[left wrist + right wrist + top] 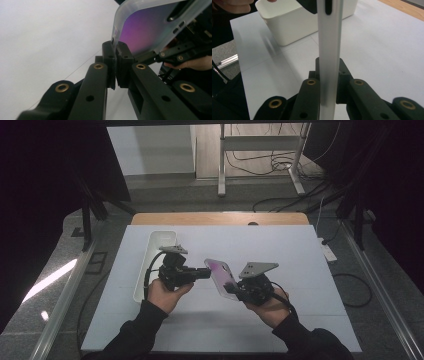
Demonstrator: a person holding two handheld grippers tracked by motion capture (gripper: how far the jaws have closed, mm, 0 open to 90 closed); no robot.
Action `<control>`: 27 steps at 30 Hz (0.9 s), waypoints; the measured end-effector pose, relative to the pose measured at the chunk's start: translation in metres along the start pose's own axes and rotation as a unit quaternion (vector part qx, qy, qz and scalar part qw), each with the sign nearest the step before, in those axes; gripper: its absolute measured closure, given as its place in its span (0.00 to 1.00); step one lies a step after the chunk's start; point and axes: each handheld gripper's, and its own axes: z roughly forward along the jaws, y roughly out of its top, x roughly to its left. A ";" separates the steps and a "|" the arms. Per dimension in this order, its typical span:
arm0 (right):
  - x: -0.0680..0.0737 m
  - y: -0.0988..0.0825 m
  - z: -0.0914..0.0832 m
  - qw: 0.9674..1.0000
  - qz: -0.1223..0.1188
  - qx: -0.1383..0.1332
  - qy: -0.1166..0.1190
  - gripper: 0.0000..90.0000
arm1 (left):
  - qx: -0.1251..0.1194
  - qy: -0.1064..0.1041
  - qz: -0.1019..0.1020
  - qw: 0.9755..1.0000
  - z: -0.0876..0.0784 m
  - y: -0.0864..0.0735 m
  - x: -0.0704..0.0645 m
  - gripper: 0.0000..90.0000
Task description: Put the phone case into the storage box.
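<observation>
A phone in a frosted clear case (pixel 220 272) with a purple back hangs tilted above the middle of the white table. My right gripper (pixel 234 290) is shut on its lower end; in the right gripper view the case (pixel 329 37) stands edge-on between the pads of the right gripper (pixel 329 70). From the left, my left gripper (pixel 207 272) reaches in level. Its jaws stand closed in the left gripper view, where the left gripper (pixel 116 62) pinches the rim of the case (pixel 145 32) at a corner. The right gripper's fingers (pixel 175 53) show behind the case.
A long white bin (pixel 150 270) stands on the table's left side, just behind my left hand; it also appears as the bin (pixel 292 27) beyond the case. A white sheet (pixel 300 260) covers the table. The floor beyond holds cables and a metal stand (pixel 260 150).
</observation>
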 end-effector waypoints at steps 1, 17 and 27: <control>0.000 0.000 0.000 1.000 0.000 0.000 0.000 0.90 | 0.000 0.000 0.000 1.000 0.000 0.000 0.000 0.97; 0.009 0.001 0.011 1.000 -0.006 0.002 -0.013 0.48 | 0.003 0.032 0.001 0.999 0.010 0.001 -0.015 0.98; 0.013 0.002 0.016 1.000 -0.002 -0.003 -0.009 0.30 | 0.003 0.042 0.001 0.999 0.013 0.001 -0.020 0.98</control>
